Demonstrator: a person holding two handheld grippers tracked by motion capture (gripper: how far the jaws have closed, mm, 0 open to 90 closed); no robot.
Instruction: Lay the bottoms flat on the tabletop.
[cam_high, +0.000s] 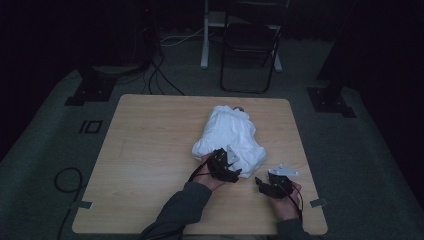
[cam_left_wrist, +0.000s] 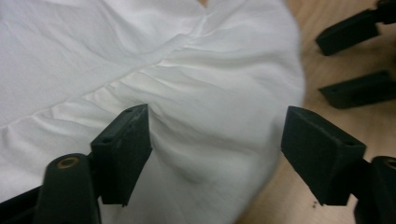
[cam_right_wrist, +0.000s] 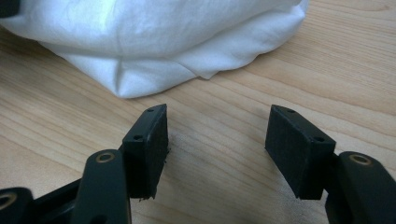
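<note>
A bundled white cloth (cam_high: 230, 135) lies right of the middle of the wooden table (cam_high: 150, 150). My left gripper (cam_high: 234, 172) sits at the cloth's near edge, held in a hand with a grey sleeve. In the left gripper view its jaws stand wide open (cam_left_wrist: 215, 116) over the wrinkled white cloth (cam_left_wrist: 140, 56), which lies between and beneath them without being pinched. My right gripper (cam_high: 259, 181) hovers over bare wood just right of the cloth's near corner. It is open (cam_right_wrist: 217, 112), nothing between its pads, and the folded cloth edge (cam_right_wrist: 163, 37) lies a short way ahead.
The right gripper's black fingers (cam_left_wrist: 350, 30) show close by at the upper right of the left gripper view. Beyond the table stand a folding chair (cam_high: 250, 50), a white post base (cam_high: 205, 60) and floor cables (cam_high: 160, 75). Dark stands flank the table.
</note>
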